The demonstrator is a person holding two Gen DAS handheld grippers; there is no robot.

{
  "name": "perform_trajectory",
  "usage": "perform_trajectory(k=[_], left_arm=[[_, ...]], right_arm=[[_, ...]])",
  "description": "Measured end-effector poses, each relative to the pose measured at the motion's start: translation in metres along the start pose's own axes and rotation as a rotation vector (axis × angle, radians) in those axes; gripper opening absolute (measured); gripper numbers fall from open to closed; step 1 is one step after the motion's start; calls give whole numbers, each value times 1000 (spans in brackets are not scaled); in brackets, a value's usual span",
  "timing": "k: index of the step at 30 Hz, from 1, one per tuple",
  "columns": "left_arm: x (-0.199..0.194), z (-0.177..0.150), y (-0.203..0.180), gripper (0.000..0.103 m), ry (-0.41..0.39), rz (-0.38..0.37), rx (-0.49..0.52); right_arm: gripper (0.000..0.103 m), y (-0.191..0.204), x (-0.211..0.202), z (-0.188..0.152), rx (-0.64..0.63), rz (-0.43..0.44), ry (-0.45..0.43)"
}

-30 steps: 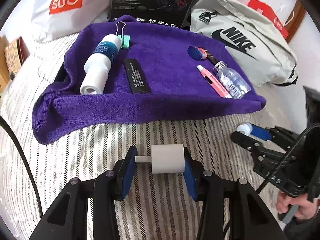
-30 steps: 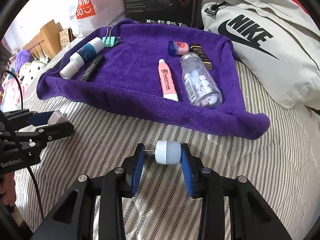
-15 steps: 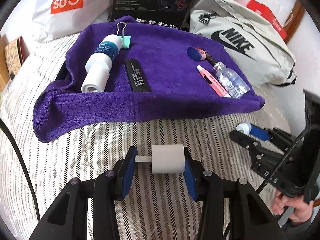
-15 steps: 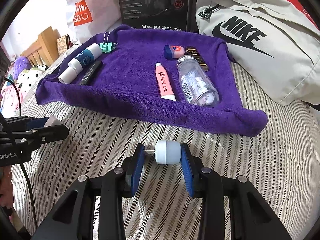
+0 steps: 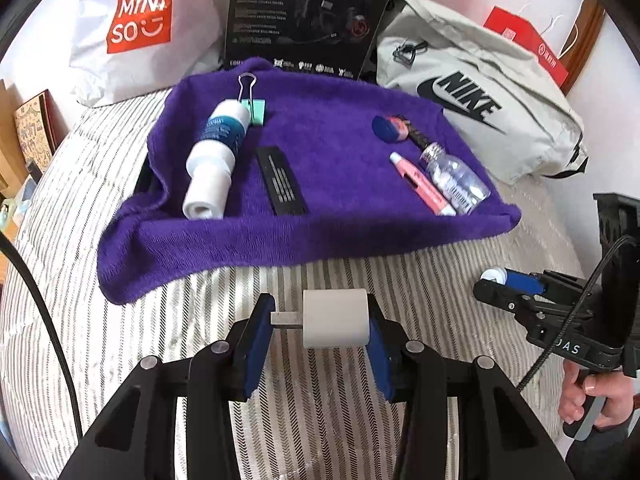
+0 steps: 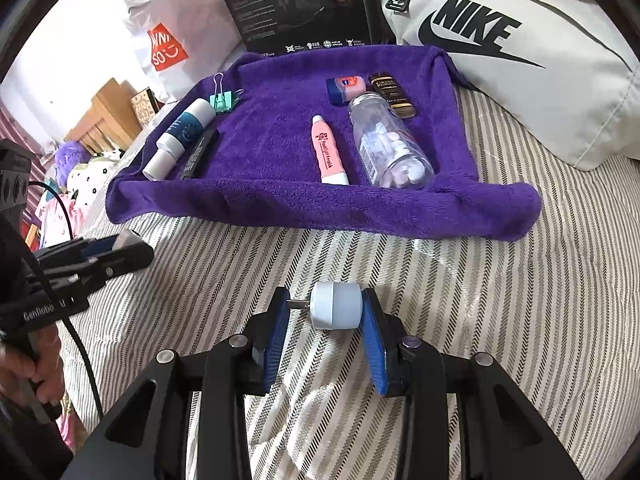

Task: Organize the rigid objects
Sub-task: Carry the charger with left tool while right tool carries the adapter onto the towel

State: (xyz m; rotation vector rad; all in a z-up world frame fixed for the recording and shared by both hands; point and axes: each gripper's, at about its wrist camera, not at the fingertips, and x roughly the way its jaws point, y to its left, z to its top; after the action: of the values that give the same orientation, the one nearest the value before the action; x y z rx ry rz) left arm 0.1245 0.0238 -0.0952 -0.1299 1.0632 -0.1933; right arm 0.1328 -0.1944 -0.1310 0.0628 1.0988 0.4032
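My left gripper [image 5: 318,322] is shut on a white plug adapter [image 5: 334,323], held above the striped bed in front of the purple towel [image 5: 328,236]. My right gripper [image 6: 326,314] is shut on a pale blue plug adapter [image 6: 336,311], also in front of the towel [image 6: 280,208]. On the towel lie a white and blue bottle [image 5: 214,158], a green binder clip [image 5: 252,102], a black stick [image 5: 281,179], a pink tube [image 6: 328,151], a clear pill bottle [image 6: 388,144], a small blue jar [image 6: 345,87] and a dark box [image 6: 391,94].
A Nike bag [image 6: 516,52] lies right of the towel, a black box [image 5: 308,16] and a Miniso bag [image 5: 138,20] behind it. The other gripper shows at the right edge of the left wrist view [image 5: 520,292] and the left edge of the right wrist view [image 6: 96,256].
Both grippers have drawn back a little and risen, still holding their adapters. The towel looks slightly farther off in both views.
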Motion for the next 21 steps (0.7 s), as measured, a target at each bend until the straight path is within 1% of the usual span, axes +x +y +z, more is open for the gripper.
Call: perform_trajectory(k=[2,7,9,11,17,21], left_arm=[[-4,4,3,42,-8,-10,-9],[-10,17,9,42,-32,-2,-13],[-11,23,10,42,-39,2,-9],[-10,29,12,42,-43,11,-7],[-12,36,23,42,-56,9,-21],[-19,39,31,42,-61,18,-22]], right_arm=[[36,1,-3,2,-6,-6,-1],[36,7,-14,12,-33,-5,-15],[36,10,-19,18,-46,12,-16],[36,13,-24,25,-66,12,-30],[36,18,-28,61,-113,-12,-69],[36,19,-16,93,-134,-28,-78]])
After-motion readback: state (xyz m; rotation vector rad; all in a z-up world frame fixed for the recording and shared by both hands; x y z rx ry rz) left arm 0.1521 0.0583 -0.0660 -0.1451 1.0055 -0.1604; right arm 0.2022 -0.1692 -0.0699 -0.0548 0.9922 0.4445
